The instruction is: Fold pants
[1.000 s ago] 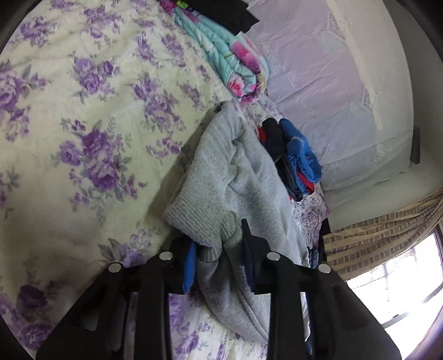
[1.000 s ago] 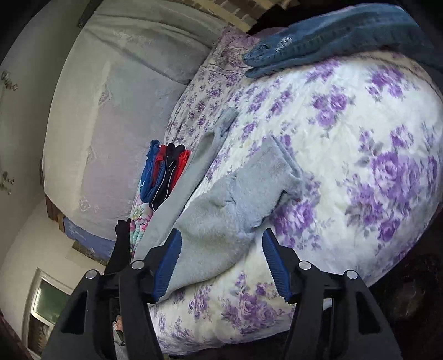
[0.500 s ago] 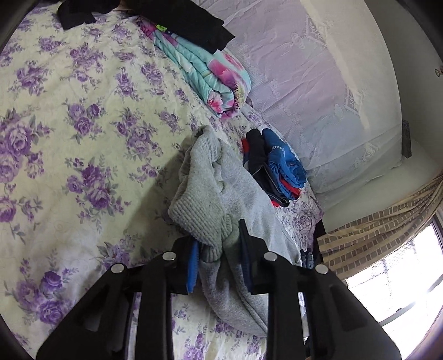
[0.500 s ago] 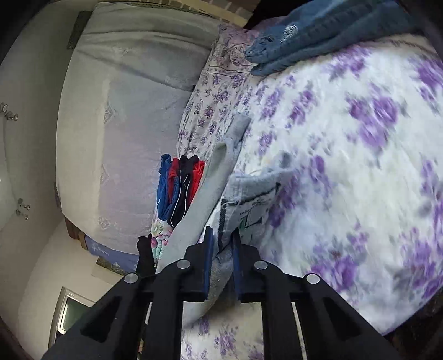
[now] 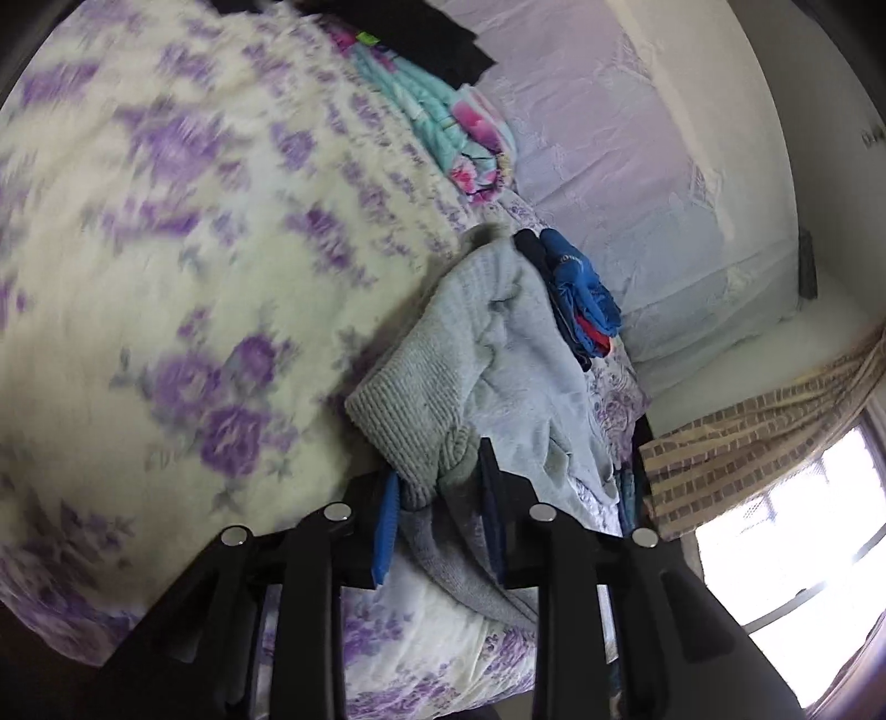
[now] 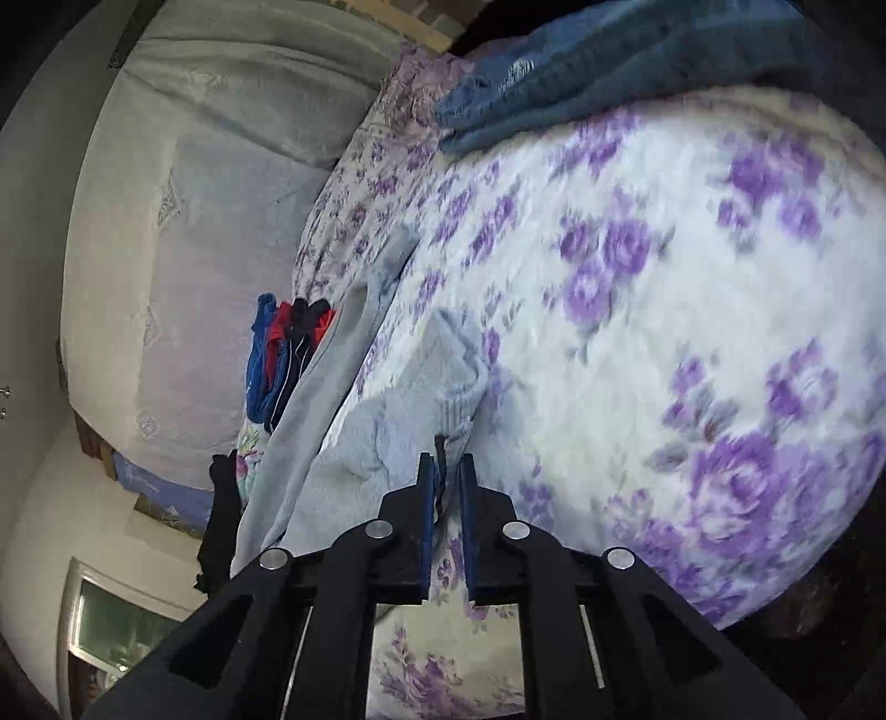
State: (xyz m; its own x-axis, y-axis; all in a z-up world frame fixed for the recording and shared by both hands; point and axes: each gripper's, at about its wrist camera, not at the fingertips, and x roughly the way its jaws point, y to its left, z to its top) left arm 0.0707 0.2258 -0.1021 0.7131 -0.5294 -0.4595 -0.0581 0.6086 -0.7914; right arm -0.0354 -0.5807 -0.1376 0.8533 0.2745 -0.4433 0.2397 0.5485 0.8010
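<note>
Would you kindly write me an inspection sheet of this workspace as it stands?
Surface: bed with purple floral bedspread, blurred.
Job's things: grey pants bunched near the bed's edge, ribbed cuff pinched.
Clutter: blue-red-black clothes pile; folded floral blanket; dark blue towel; black garment.
Grippers: left gripper shut on the pants; right gripper shut on the pants' edge.
Cables: nothing seen.
Surroundings: pale sheet-draped backdrop; brick-pattern curtain; bright window.
</note>
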